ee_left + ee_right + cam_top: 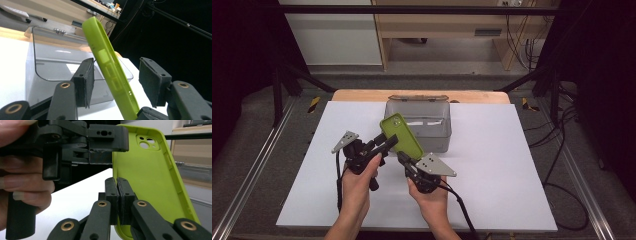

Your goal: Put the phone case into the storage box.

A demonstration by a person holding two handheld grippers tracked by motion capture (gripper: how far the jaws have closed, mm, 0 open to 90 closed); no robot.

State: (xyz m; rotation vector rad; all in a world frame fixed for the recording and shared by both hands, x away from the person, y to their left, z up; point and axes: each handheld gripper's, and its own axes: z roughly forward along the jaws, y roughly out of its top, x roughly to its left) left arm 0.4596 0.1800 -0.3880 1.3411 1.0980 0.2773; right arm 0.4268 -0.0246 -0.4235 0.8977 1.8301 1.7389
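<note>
- The right gripper (404,159) has its jaws clamped tight on the lower edge of a green phone case (401,133), holding it tilted above the table (492,165), just in front of the box (439,134).
- In the right gripper view the two pads (111,195) meet on the case's (147,182) rim at 6 o'clock, and the camera cutouts sit at 12 o'clock.
- The left gripper (388,143) reaches in from 9 o'clock. Its pads (86,85) stand on either side of the case's (110,67) button edge; the left pad is just beside it, the right pad is apart, so nothing is pinched yet.
- Progress, as I judge it: the case is lifted and steadied by one gripper; a second grip is only half made. Closing the left jaws and then moving the case, perhaps into the box, is left.
- Around: the clear grey box (50,62) sits open at 12 o'clock of the case, its lid hinged back.
- The white table top is otherwise bare. Cables (562,165) lie on the floor at 3 o'clock.
- In the way: the box's near wall sits close behind the case, and the two grippers crowd each other.
</note>
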